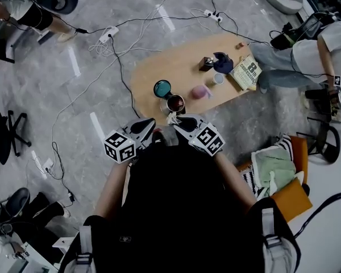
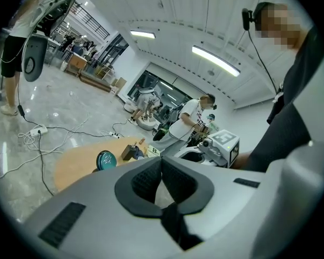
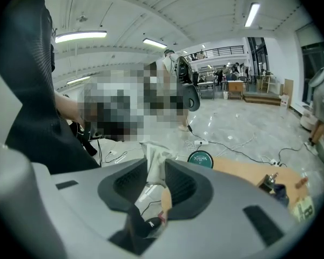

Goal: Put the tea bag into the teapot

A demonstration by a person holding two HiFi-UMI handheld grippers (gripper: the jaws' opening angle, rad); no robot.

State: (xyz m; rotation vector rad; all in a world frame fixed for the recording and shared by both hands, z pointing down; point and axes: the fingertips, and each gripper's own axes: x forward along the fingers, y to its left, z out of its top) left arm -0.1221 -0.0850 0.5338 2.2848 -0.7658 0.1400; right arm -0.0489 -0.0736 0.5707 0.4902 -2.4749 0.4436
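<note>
The teapot stands open near the front edge of the wooden table, dark liquid inside. Its teal lid lies just behind it and shows again as the teal lid and the teal lid. My right gripper hovers just in front of the teapot, shut on a white tea bag that sticks up between the pads. The tea bag hangs at the table's near edge. My left gripper is close beside it, jaws together with nothing seen between them.
A pink cup, a white cup, a dark blue object and a book sit on the table's right half. Cables and a power strip cross the floor. A seated person is at the right.
</note>
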